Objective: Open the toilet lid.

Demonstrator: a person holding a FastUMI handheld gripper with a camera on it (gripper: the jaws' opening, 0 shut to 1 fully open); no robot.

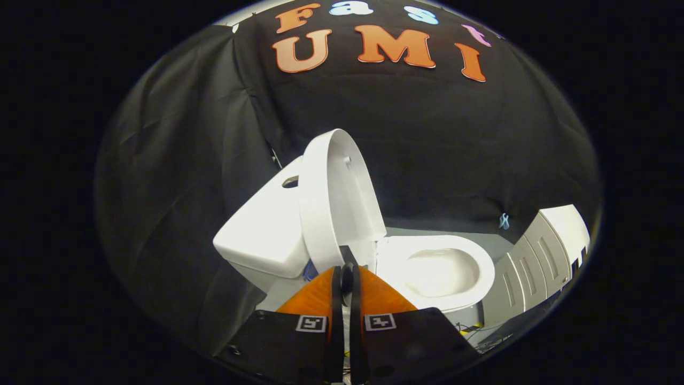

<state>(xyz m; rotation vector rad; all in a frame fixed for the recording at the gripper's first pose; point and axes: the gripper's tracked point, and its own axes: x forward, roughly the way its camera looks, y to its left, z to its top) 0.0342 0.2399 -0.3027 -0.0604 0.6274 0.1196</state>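
Lid [336, 198] upright against tank [262, 230], claw [346, 278] closed

lid [342, 198] upright against tank [262, 230] | tool [347, 270] fingers together, empty

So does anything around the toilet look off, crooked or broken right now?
Nothing stands out. The toilet lid stands raised against the tank, the seat lies flat on the bowl, and the gripper sits nearly closed just before the lid's lower edge.
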